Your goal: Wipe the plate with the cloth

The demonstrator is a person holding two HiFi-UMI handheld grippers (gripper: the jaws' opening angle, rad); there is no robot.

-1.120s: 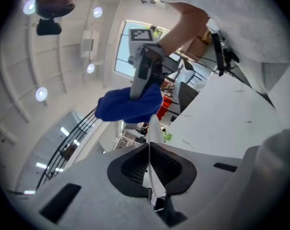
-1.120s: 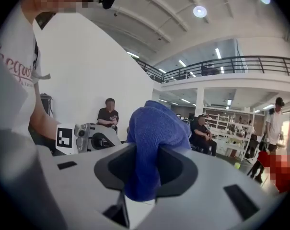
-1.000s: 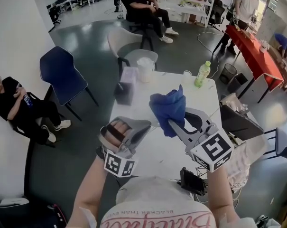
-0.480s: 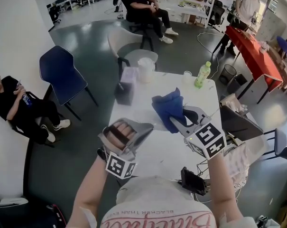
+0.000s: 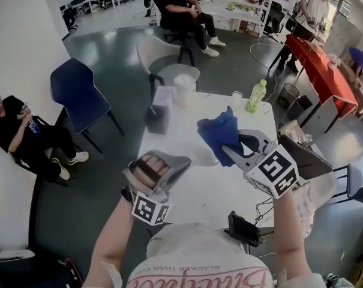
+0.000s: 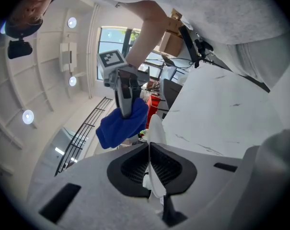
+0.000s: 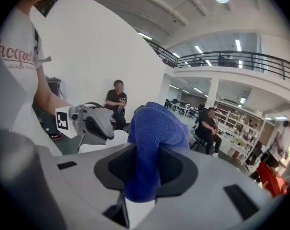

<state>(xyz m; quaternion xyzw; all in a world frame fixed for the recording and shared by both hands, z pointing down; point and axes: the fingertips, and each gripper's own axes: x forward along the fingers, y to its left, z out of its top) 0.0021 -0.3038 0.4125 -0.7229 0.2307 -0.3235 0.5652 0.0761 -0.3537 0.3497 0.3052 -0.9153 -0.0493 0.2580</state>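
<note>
The left gripper (image 5: 182, 159) clamps the plate (image 6: 155, 128) by its rim. Just right of it, the right gripper (image 5: 225, 151) pinches the blue cloth (image 5: 219, 132).

Blue cloth (image 5: 220, 134) — white plate (image 6: 156, 128)
</note>
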